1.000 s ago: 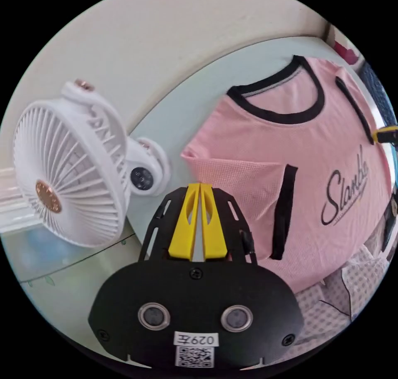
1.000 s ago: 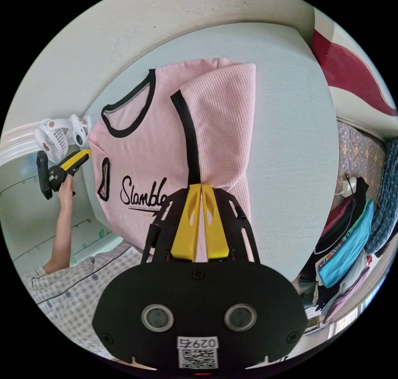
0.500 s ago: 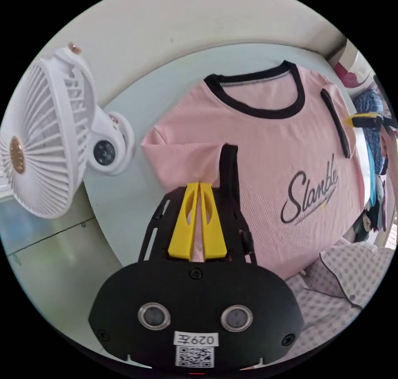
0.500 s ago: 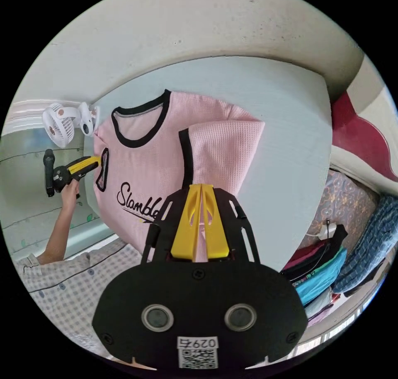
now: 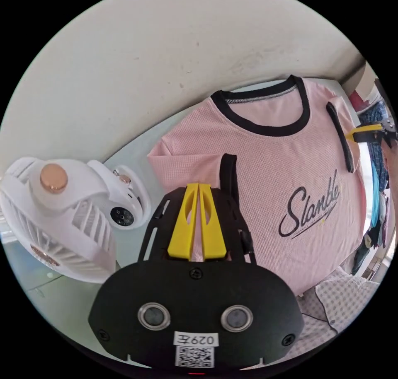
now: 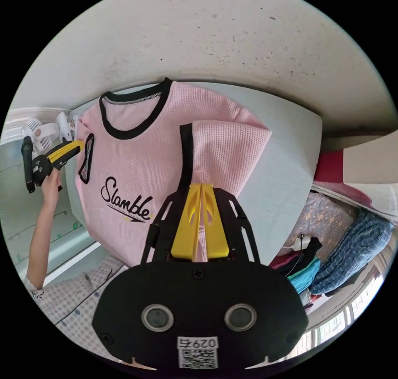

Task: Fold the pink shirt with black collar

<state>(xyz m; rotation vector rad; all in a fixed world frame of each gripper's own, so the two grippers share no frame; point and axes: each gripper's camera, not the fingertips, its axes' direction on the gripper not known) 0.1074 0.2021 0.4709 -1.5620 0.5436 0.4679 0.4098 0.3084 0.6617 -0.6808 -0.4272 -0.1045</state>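
Here the pink shirt (image 6: 137,155) lies face up on the pale table (image 6: 286,155), both sleeves folded inward. Each gripper, left (image 5: 198,188) and right (image 6: 201,189), is pinched tight on a folded sleeve, beside its black cuff.

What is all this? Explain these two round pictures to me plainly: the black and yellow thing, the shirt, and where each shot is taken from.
A person holds a hand tool in each hand; each carries its own fisheye camera. In the left gripper view, the left gripper has its yellow jaws closed on a folded-in sleeve of the pink shirt, which lies on a pale table beside a white fan. In the right gripper view, the right gripper pinches the other sleeve the same way. A pile of clothes sits off to one side there.
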